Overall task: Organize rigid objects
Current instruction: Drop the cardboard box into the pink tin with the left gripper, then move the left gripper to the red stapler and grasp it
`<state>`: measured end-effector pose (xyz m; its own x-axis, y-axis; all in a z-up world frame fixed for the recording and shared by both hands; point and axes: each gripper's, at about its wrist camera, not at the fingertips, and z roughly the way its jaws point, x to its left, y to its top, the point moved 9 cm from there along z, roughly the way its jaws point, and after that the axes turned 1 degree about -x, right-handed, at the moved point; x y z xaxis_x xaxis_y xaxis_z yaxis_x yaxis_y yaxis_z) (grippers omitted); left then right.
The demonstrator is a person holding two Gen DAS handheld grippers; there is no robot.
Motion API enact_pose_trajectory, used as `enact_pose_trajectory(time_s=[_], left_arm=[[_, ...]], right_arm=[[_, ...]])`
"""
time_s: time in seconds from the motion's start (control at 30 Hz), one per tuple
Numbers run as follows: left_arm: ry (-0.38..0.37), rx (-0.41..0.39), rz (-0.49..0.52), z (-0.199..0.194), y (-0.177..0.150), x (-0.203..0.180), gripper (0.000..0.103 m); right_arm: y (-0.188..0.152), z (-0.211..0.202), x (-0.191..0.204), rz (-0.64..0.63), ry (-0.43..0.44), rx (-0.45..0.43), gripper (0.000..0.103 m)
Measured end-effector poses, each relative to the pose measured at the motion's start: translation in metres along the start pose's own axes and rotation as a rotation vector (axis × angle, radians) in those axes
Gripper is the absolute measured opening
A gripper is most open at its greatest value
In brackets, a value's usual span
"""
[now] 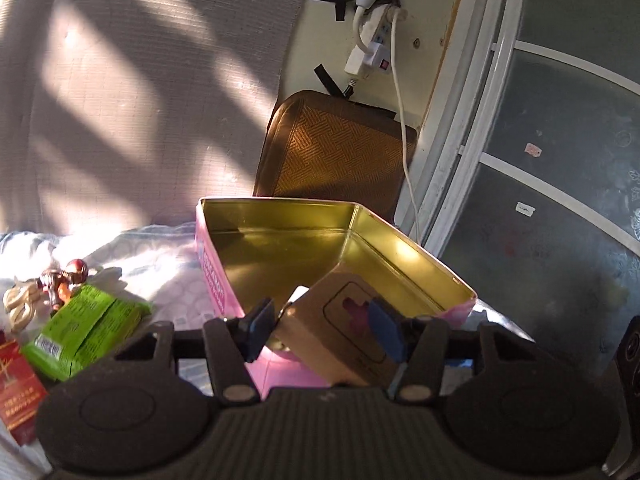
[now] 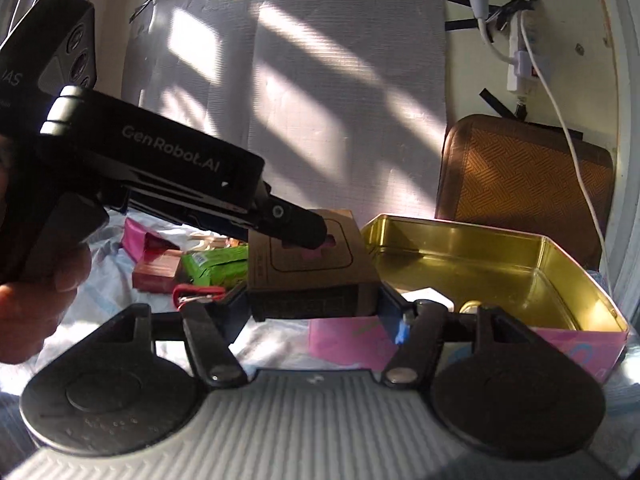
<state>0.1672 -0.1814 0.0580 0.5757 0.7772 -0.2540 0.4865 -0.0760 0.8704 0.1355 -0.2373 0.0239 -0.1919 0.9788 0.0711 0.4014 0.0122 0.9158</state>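
Both your claws, left claw (image 1: 324, 330) and right claw (image 2: 316, 300), pinch the brown box (image 2: 312, 260) beside the nearly empty tin (image 1: 304, 240); green packet (image 1: 88, 328) and others wait.

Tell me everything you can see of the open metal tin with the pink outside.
The metal tin is a shallow rectangular box with rounded corners and no lid on it. Its outside is pink with printed lettering, and its inside is shiny gold metal that reflects the sunlight. It lies flat, open side up, on a pale patterned cloth. It is almost empty: only a small white piece shows near its front corner. A cardboard box held in front of it hides part of that corner.
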Motion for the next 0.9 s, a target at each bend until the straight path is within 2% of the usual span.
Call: enact_pose_trajectory(time_s=[0.13,0.23,0.27,0.3,0.37,0.4,0.47,0.57,0.7,0.83,0.9], left_arm=[[0.014,0.026,-0.014,0.042,0.01,0.003,0.053],[0.057,0.054,0.005,0.065,0.005,0.005,0.055],[0.072,0.061,0.014,0.07,0.002,0.005,0.06],[0.09,0.07,0.017,0.075,0.0,0.006,0.07],[0.129,0.071,0.01,0.079,-0.003,0.009,0.073],[0.125,0.07,0.004,0.078,-0.005,0.009,0.073],[0.117,0.051,-0.003,0.07,-0.006,0.01,0.073],[0.127,-0.005,0.006,0.044,-0.004,0.013,0.073],[0.141,-0.076,-0.032,-0.004,-0.006,0.034,0.073],[0.252,-0.123,-0.065,-0.056,-0.02,0.081,0.073],[0.318,-0.123,-0.086,-0.076,-0.032,0.106,0.073]], right_arm=[[0.004,0.026,-0.029,0.035,-0.059,0.012,0.068],[-0.006,0.041,-0.045,0.069,-0.093,0.044,0.068],[-0.01,0.047,-0.048,0.076,-0.106,0.054,0.068],[-0.013,0.052,-0.051,0.083,-0.119,0.063,0.07],[-0.019,0.06,-0.054,0.106,-0.12,0.064,0.073],[-0.021,0.061,-0.057,0.122,-0.122,0.055,0.08],[-0.022,0.057,-0.059,0.125,-0.13,0.035,0.085],[-0.02,0.045,-0.06,0.144,-0.11,-0.001,0.085],[-0.013,0.034,-0.061,0.175,-0.103,-0.041,0.085],[-0.003,0.02,-0.052,0.19,-0.067,-0.097,0.083],[0.0,0.014,-0.041,0.19,-0.033,-0.105,0.072]])
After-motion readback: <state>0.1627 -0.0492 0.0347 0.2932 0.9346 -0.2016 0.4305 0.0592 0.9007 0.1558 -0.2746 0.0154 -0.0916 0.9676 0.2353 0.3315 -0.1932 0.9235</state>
